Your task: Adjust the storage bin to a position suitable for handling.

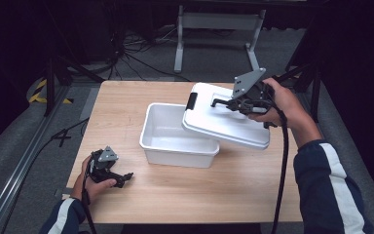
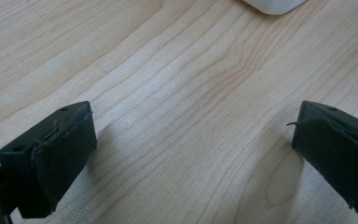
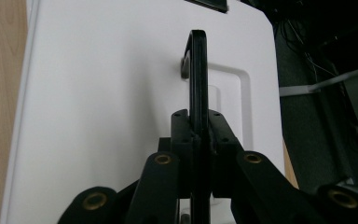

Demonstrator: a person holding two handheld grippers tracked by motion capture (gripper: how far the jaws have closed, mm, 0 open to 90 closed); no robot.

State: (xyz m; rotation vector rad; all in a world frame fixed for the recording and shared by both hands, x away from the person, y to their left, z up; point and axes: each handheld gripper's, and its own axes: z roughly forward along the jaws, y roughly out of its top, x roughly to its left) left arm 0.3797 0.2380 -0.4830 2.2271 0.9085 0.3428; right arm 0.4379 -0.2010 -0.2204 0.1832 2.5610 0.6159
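My right gripper point(image 1: 229, 103) is clamped tight on the lid's black handle point(image 3: 198, 79), wrist raised above the white tub point(image 1: 165, 141), forearm angling in from the tub's right. My left gripper point(image 1: 119, 178) rests low, left of the tub, jaws spread wide.

the high view looks forward and down over the whole light wooden table point(image 1: 185, 195). the left gripper view skims that tabletop from close, catching a corner of the white plastic tub point(image 2: 274, 5). the right gripper view faces the white plastic lid point(image 3: 112, 93) closely; both show from above.
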